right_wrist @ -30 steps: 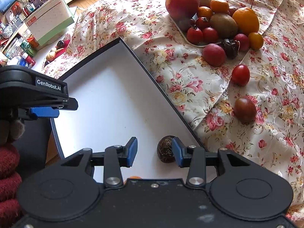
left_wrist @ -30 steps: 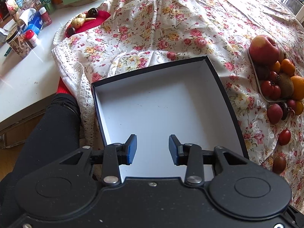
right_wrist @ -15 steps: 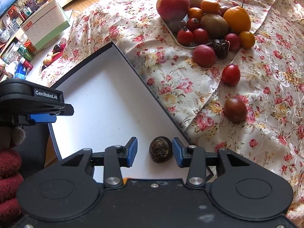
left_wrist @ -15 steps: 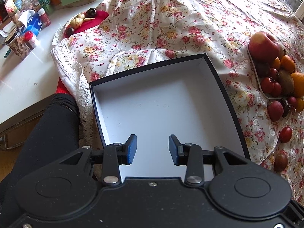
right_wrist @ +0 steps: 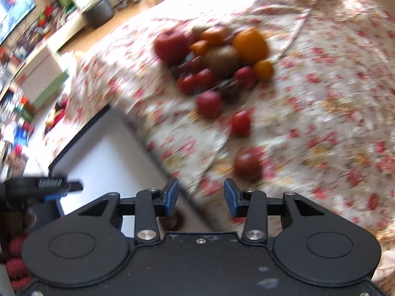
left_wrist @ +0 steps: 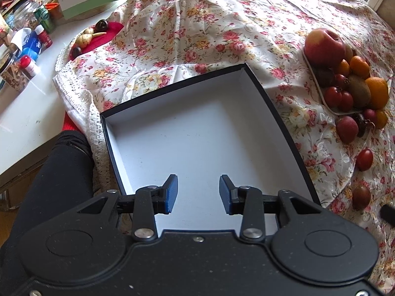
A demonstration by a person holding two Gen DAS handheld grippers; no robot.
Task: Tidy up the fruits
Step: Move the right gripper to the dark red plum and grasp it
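A black box with a white inside [left_wrist: 192, 133] lies on the flowered cloth; it also shows in the right wrist view [right_wrist: 98, 153]. My left gripper [left_wrist: 198, 194] is open and empty over the box's near part. My right gripper [right_wrist: 200, 198] is open and empty above the box's right rim; the view is blurred. A dark wrinkled fruit [right_wrist: 172, 219] lies in the box, just behind my left finger. A plate of fruit [left_wrist: 345, 74] with an apple [left_wrist: 323, 44], oranges, a kiwi and tomatoes stands to the right, also in the right wrist view [right_wrist: 214, 54]. A loose dark tomato [right_wrist: 248, 164] lies just ahead.
Loose fruit lies on the cloth: a red tomato [left_wrist: 364, 159], a dark tomato [left_wrist: 361, 196] and a red plum [left_wrist: 346, 129]. A white counter [left_wrist: 22, 113] at the left holds jars, bottles and a red cloth with small gourds [left_wrist: 95, 35]. A person's black-clad leg [left_wrist: 56, 177] is beside the box.
My right gripper has swung right and pulled back from the dark wrinkled fruit, left lying in the box. My left gripper has drifted slightly; its jaws stay open.
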